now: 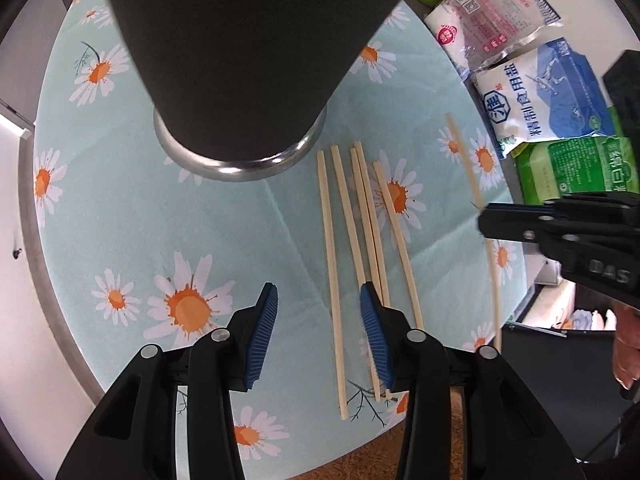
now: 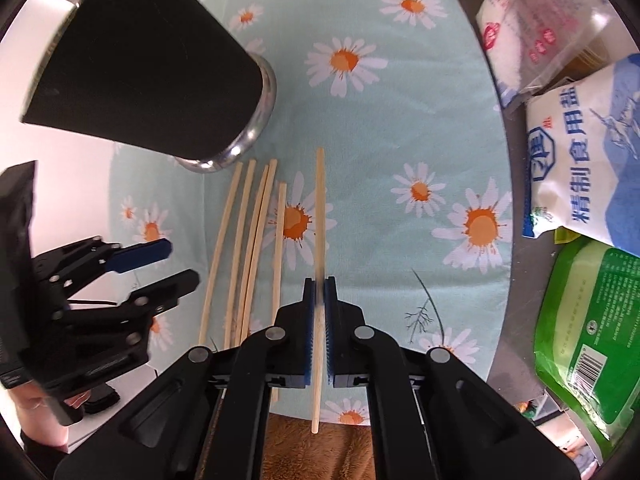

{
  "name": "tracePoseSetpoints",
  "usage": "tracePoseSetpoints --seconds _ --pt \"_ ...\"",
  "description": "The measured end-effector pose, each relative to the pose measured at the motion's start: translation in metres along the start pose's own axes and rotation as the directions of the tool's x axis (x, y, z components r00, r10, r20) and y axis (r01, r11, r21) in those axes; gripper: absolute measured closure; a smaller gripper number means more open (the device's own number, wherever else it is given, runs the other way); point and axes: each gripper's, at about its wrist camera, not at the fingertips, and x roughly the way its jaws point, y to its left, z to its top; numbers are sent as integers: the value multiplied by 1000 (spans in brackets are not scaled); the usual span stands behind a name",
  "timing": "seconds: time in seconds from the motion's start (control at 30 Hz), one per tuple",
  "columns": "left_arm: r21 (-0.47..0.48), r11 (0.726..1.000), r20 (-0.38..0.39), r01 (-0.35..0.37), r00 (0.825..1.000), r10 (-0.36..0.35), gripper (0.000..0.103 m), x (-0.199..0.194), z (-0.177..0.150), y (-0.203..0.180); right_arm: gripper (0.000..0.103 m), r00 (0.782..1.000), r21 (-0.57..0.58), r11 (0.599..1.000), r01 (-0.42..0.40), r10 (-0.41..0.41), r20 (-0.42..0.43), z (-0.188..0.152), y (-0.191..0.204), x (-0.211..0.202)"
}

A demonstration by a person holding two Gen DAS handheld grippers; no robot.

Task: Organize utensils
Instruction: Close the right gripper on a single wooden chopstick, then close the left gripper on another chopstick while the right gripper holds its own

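Left wrist: the left gripper (image 1: 318, 336) hangs parted and empty over five chopsticks (image 1: 352, 248) lying on the cloth (image 1: 132, 220) beside the black holder (image 1: 240, 60).

Right wrist: the right gripper (image 2: 319, 320) is clenched on one chopstick (image 2: 319, 216), gripped below its middle. It looks light, stiff and smooth, so a mid-length pinch should stop it swinging.

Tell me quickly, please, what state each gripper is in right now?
Left gripper: open, holding nothing, over the loose chopsticks.
Right gripper: shut on one chopstick.

Bare cloth (image 1: 248, 240) before the black holder (image 1: 240, 60) — bags (image 1: 548, 96) crowd the right.
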Motion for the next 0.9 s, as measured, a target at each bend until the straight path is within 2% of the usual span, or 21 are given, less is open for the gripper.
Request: tracePoseSetpoints --seconds 0.17,0.27,0.57,0.73,0.9 --pt "-6 999 -6 -45 999 45 63 7 5 -8 97 1000 -13 1000 -23 24 6 -8 -15 -3" --pt "-13 997 -18 -71 997 71 72 15 7 -11 97 999 -18 999 -36 36 -2 -15 -15 -9" --pt "-43 991 -25 -129 991 128 85 29 15 -19 97 998 -34 997 -68 69 7 -21 -24 -13" --pt "-12 983 -23 -182 983 181 90 36 16 -33 97 995 -50 994 -96 96 3 -24 -26 -13" --pt "-4 970 -8 -243 970 243 99 45 16 -50 97 993 -88 990 -114 115 4 -27 -23 -12"
